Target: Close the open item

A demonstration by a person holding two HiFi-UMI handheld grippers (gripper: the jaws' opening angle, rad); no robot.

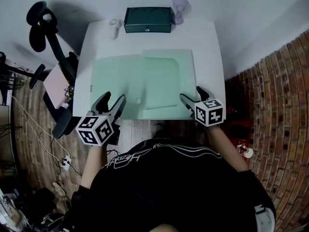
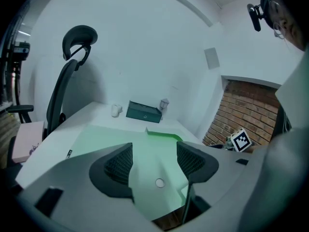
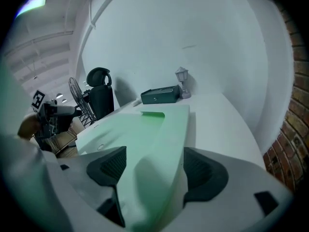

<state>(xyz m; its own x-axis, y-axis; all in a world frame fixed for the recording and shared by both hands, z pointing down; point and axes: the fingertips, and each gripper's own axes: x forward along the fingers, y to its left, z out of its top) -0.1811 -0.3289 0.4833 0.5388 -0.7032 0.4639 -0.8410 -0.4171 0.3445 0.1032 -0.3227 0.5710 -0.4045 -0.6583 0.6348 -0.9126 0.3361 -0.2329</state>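
A pale green folder lies spread on the white table, with a darker pocket panel on its right half and a round snap button near the front edge. My left gripper hovers over the folder's front left part, open and empty; in the left gripper view the button shows between the jaws of my left gripper. My right gripper is at the folder's front right corner. In the right gripper view the folder's edge runs between the wide-open jaws of my right gripper.
A dark green box stands at the table's back edge, with a white cup to its left and a small lantern figure to its right. A black office chair stands left of the table. A brick wall lies to the right.
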